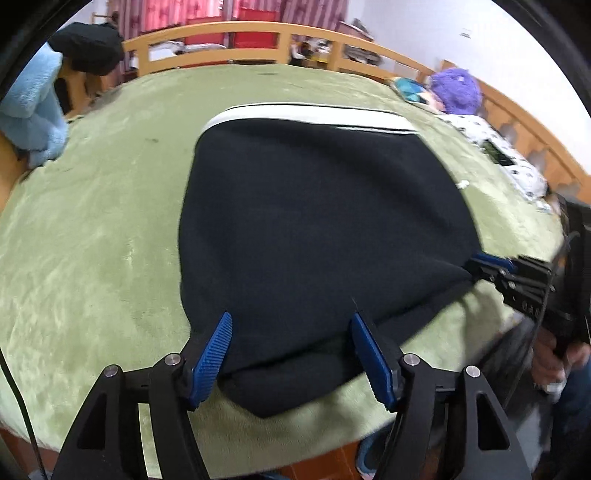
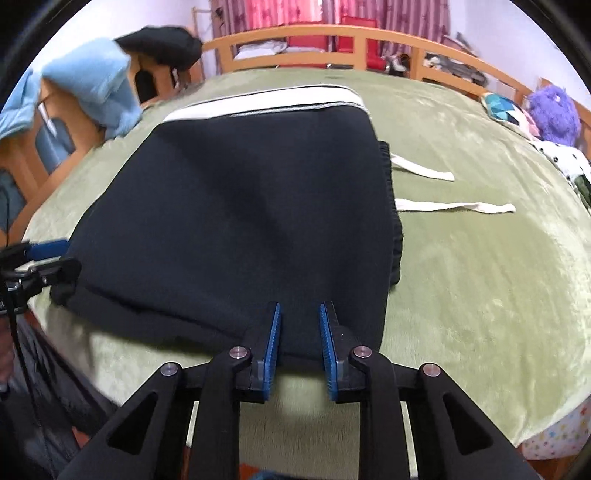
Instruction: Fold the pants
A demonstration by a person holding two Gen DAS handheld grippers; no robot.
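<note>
Black pants (image 1: 314,221) folded on bed (image 1: 92,240); our left gripper (image 1: 291,354) wide, right gripper (image 2: 300,347) narrow, neither holding cloth. Next: regrip near edge, fold again.

place: home bedroom | cues: wooden bed frame (image 1: 236,31), green blanket (image 1: 96,236), pink curtains (image 2: 266,14), purple plush toy (image 2: 552,110)
</note>
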